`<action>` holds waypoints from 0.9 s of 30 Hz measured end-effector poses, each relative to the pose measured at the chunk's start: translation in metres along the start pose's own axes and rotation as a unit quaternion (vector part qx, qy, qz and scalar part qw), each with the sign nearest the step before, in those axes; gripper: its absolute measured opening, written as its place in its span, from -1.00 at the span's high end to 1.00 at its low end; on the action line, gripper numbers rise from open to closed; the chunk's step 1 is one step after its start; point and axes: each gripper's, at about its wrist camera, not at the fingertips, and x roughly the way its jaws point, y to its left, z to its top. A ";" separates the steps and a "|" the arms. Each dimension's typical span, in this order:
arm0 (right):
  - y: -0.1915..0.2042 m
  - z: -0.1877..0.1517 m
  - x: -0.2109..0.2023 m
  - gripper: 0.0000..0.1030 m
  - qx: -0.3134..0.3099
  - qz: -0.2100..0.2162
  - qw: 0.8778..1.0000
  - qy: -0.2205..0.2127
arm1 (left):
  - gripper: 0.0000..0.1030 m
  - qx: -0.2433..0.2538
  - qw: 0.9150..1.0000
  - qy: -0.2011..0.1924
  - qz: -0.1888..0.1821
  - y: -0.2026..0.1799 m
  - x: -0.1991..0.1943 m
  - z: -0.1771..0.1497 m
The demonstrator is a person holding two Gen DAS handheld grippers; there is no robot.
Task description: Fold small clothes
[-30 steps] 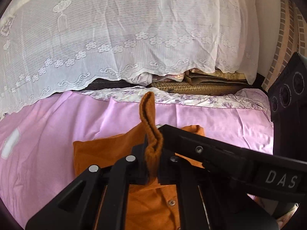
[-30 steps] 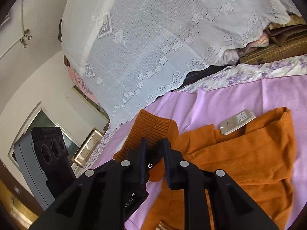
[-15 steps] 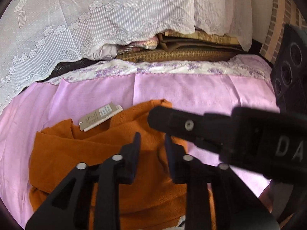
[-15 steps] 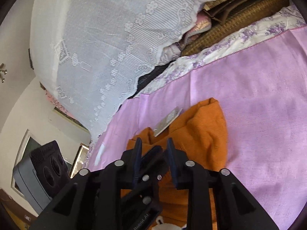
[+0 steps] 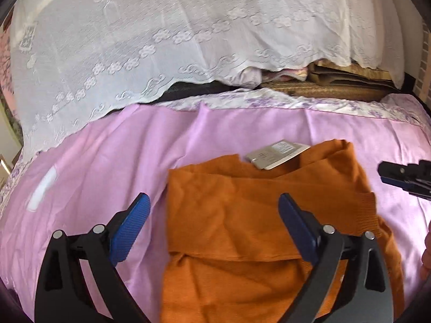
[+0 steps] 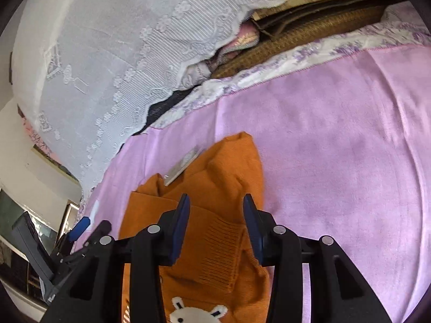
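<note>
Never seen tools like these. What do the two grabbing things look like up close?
Both are matte black plastic frames. The left gripper and the right gripper each have two angular fingers lined with ribbed blue pads, with round silver bolt heads at the joints. No cables or sleeves show.

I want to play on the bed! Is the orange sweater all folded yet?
Not quite. The orange sweater lies on the pink sheet with a sleeve folded over. Left gripper and right gripper are open, holding nothing. Its tag sticks out; more folding looks likely.
</note>
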 end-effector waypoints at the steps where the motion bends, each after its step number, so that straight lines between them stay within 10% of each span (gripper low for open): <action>1: -0.005 -0.004 0.004 0.26 0.006 0.003 1.000 0.009 | -0.81 -0.008 1.000 0.009 0.006 0.010 0.007 -0.003; 9: -0.001 -0.027 0.012 0.40 -0.032 -0.025 0.999 0.021 | -0.86 -0.047 0.994 0.096 0.022 0.054 0.072 -0.044; 14: 0.022 -0.026 0.005 1.00 -0.102 -0.075 0.991 -0.031 | -0.87 -0.099 0.990 0.098 0.003 0.074 0.070 -0.045; 19: 0.049 0.011 -0.012 1.00 -0.136 -0.079 0.984 -0.090 | -0.87 -0.105 0.992 0.065 0.036 0.080 0.055 -0.043; 27: 0.008 0.003 0.022 0.63 -0.090 -0.029 0.996 0.001 | -0.87 -0.094 0.992 0.077 0.033 0.076 0.060 -0.047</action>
